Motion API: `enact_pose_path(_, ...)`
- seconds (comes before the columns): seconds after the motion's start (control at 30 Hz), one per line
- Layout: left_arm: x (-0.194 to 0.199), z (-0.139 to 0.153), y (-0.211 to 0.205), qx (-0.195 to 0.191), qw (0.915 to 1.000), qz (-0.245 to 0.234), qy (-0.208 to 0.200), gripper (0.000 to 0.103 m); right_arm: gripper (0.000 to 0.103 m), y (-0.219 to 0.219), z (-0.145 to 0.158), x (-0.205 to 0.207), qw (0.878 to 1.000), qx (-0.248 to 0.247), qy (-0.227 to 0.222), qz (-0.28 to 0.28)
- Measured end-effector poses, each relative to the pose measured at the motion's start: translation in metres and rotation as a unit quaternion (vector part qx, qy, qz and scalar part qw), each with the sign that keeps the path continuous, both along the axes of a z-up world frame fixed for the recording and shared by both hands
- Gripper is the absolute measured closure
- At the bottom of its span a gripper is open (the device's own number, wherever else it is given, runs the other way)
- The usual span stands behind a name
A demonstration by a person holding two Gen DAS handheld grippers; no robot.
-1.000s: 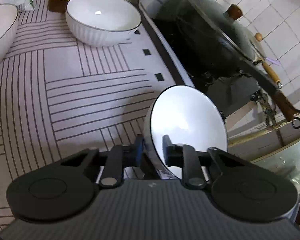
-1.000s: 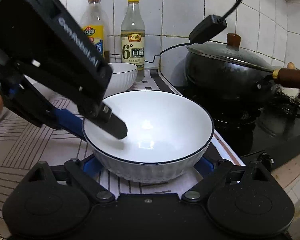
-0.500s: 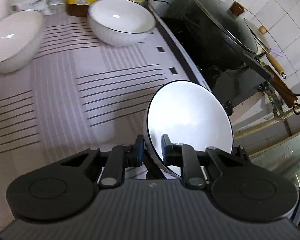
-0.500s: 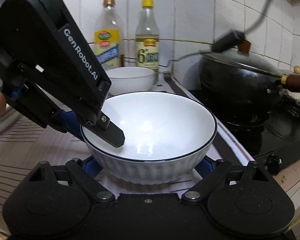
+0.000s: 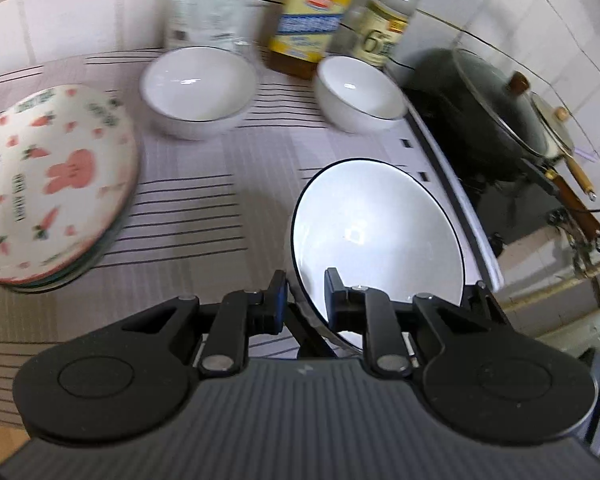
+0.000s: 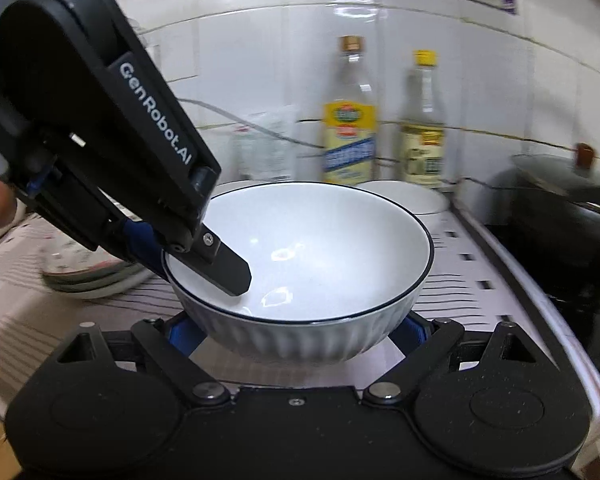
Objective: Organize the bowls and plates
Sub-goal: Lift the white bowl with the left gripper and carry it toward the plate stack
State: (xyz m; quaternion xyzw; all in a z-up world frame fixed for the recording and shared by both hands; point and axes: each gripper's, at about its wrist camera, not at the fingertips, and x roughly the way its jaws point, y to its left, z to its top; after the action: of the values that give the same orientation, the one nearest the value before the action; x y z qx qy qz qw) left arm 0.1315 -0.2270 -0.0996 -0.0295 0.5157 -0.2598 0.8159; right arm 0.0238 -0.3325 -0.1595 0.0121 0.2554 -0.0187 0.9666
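The held bowl [image 6: 300, 264] is white and glossy inside, with a thin dark line round its rim and a ribbed outer wall. It is lifted above the striped desk [image 5: 204, 208], near the desk's edge beside the stove. The left gripper [image 5: 305, 300] pinches its rim: one finger lies inside the bowl, the other outside against the wall, and the pads are pressed onto the porcelain. The right gripper [image 6: 296, 332] cradles the same bowl from below and from both sides, its blue-padded fingers [image 6: 414, 330] spread wide against the ribbed wall; whether they press it firmly I cannot tell for sure, but they touch it on both sides.

Three white bowls show in all. Besides the held one, a second bowl [image 5: 198, 92] stands further back on the desk, and a third bowl [image 5: 360, 96] stands to its right, near the stove. All three share the dark rim line.

A stack of plates [image 5: 48, 184] sits at the left of the desk; the top one is white with pink rabbits and carrots. How many lie under it is blurred.

Two bottles stand against the tiled wall: an oil bottle [image 5: 312, 20] with a yellow label and a clear bottle [image 5: 384, 28] marked with a 6. One lidded black wok [image 5: 492, 108] sits on the stove.
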Motion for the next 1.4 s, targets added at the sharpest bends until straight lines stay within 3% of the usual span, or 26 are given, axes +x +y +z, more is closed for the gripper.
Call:
enact_pose_path(0.3, 0.013, -0.022, 0.027, 0.009, 0.9983, 0.056, 0.014, 0.085, 0.008, 0.018, -0.018, 0.026, 0.997, 0.008, 0.020, 0.075)
enact_pose_path(0.7, 0.034, -0.054, 0.032, 0.034, 0.9972, 0.064, 0.017, 0.085, 0.008, 0.033, -0.044, 0.061, 0.989, -0.032, 0.055, 0.130)
enact_pose_path(1.07, 0.035, -0.053, 0.034, 0.032, 0.9974, 0.061, 0.022, 0.083, 0.006, 0.039, -0.038, 0.049, 0.993, -0.034, 0.081, 0.077)
enact_pose_path(1.4, 0.031, -0.020, 0.052, -0.005, 0.9962, 0.086, 0.012, 0.080, 0.006, 0.015, 0.005, 0.002, 0.996, 0.061, 0.059, 0.025)
